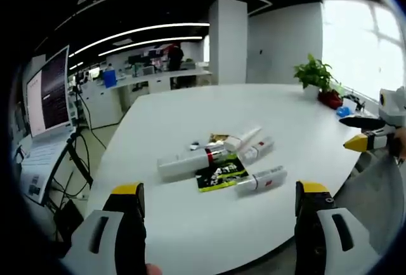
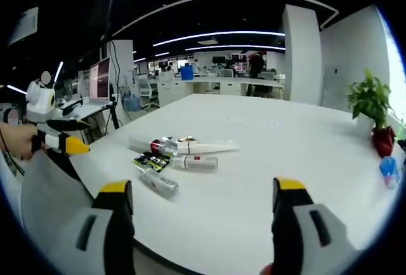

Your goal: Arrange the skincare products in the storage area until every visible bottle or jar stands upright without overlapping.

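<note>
The white table (image 1: 190,224) is the biggest thing here, and it spreads out ahead of both grippers. Near its middle, well ahead of the jaws, the skincare products lie in one loose group, all on their sides. None of them stands upright.

The largest is a long white tube (image 1: 190,160) with a red band, lying across the left gripper view, ahead and slightly to the left of the left gripper (image 1: 219,202). Beyond it lie two shorter white bottles (image 1: 250,145) close together; whether they touch or overlap, I cannot tell. A dark green sachet (image 1: 220,174) lies flat between the tube and a small clear bottle (image 1: 261,180), which is the piece nearest to this gripper. In the right gripper view the same small clear bottle (image 2: 158,183) lies ahead and to the left of the right gripper (image 2: 203,205).

Both grippers are released, jaws wide apart, with nothing between them. The right gripper also appears at the right edge of the left gripper view, held in the air beside the table.

In my judgement the task is at its beginning: the approach step, before any grasp. The next move probably calls for bringing one gripper forward and down to the nearest bottle, closing across its body, then turning it upright on a free part of the table, apart from the others.
</note>
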